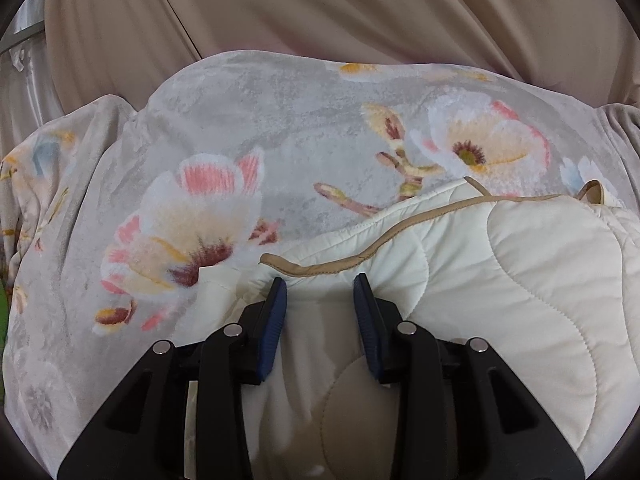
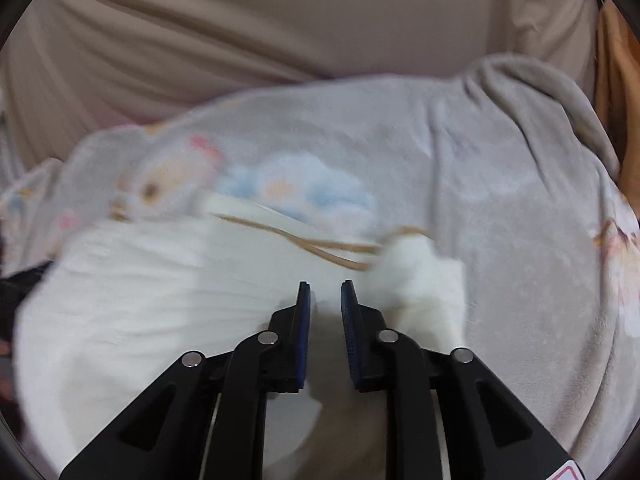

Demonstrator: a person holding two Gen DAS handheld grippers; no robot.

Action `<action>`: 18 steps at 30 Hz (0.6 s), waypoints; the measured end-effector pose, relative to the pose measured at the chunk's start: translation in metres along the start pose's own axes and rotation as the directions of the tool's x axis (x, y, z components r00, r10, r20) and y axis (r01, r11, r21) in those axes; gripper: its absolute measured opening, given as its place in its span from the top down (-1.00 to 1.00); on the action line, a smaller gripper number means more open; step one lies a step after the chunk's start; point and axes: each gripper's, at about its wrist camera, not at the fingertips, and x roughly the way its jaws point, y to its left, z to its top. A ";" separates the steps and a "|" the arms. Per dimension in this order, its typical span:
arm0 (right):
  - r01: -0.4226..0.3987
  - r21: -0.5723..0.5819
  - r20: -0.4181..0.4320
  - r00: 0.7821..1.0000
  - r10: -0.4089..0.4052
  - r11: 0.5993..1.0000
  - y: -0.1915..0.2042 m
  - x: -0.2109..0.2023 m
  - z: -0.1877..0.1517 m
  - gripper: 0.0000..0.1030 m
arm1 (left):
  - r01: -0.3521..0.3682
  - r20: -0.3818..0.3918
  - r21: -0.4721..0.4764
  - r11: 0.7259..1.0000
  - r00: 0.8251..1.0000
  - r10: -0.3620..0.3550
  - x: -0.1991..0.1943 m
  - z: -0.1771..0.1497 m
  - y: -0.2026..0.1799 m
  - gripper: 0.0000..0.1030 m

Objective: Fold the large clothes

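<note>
The left gripper [image 1: 320,292] had a bunched fold of the cream quilted garment [image 1: 500,280] between its blue pads; the cloth filled the gap between the pads, so the jaws looked closed on it. The right gripper [image 2: 325,300] stood with a narrow gap between its pads and nothing visibly pinched there, the garment lying just beyond and beneath the tips (the right view was smeared, so a light touch could not be ruled out).

Taking the garment as landmark: it lay on top of a floral fleece blanket [image 1: 224,128], which spread out from under it on all visible sides. Beyond the blanket's far edge hung a beige curtain [image 1: 320,8]. Tan binding [image 1: 400,236] ran along the garment's far edge.

The garment looked light, puffy and limp, likely to sag and slide rather than hold a crease; its smooth shell may be slippery against the pads. The bound edge, or a corner of it, seemed the firmest place to grip, being thinner and stiffer than the padded panels.

Counted: one garment, one blanket, one curtain, two grippers.
</note>
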 end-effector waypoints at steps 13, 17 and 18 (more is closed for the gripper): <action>-0.179 -0.102 -0.187 0.970 0.158 0.979 0.092 0.054 -0.024 0.77 | 0.002 0.009 -0.008 1.000 1.000 -0.002 -0.002 -0.001 0.001 0.35; -0.207 -0.059 -0.131 0.971 0.198 0.977 0.099 0.038 0.002 0.68 | -0.003 0.032 -0.008 1.000 0.999 0.003 -0.016 0.001 0.000 0.33; -0.213 -0.069 -0.115 0.972 0.204 0.975 0.106 0.035 0.010 0.68 | 0.049 0.048 -0.024 0.999 0.998 -0.048 -0.029 0.003 -0.001 0.31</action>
